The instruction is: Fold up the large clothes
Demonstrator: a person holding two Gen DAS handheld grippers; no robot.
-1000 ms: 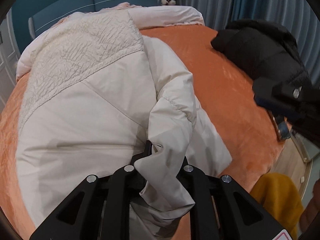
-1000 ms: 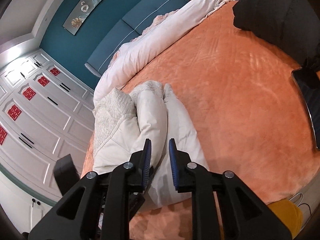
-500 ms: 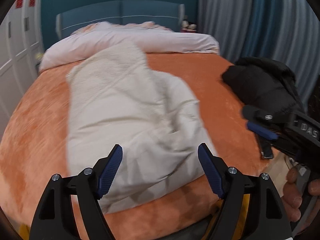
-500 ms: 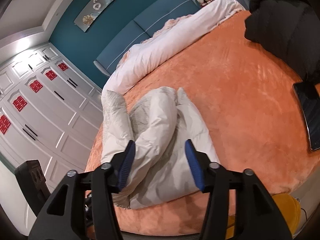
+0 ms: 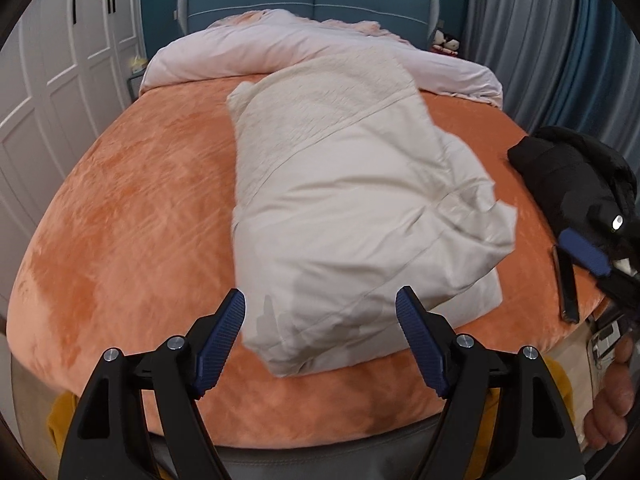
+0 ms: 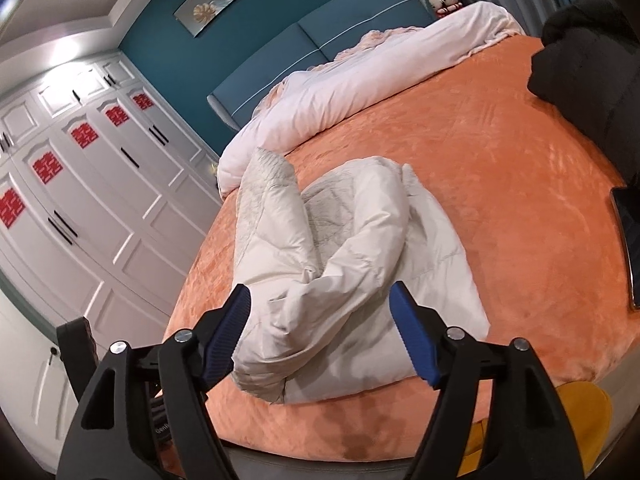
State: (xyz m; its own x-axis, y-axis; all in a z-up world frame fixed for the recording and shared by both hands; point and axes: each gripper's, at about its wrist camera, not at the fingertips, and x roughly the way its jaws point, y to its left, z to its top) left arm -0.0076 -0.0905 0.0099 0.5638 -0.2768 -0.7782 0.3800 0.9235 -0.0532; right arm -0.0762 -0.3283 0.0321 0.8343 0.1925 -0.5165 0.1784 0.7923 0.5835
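A cream padded jacket (image 5: pixel 352 208) lies partly folded on the orange bed (image 5: pixel 132 216), its sleeves laid over its body. It also shows in the right wrist view (image 6: pixel 352 272). My left gripper (image 5: pixel 320 312) is open and empty, held above the bed's near edge just short of the jacket's hem. My right gripper (image 6: pixel 320 300) is open and empty too, hovering near the folded sleeve end. The right gripper's blue pad (image 5: pixel 584 252) shows at the right edge of the left wrist view.
A black jacket (image 5: pixel 576 176) lies at the bed's right side, with a dark phone or tablet (image 6: pixel 628 240) near it. A rolled pale duvet (image 5: pixel 304 52) lies by the blue headboard. White wardrobes (image 6: pixel 80 200) stand to the left. Something yellow (image 6: pixel 580 412) sits below the bed edge.
Both grippers have opened and let go of the jacket's sleeve, then drawn back toward the bed's near edge. The sleeve has dropped onto the jacket.
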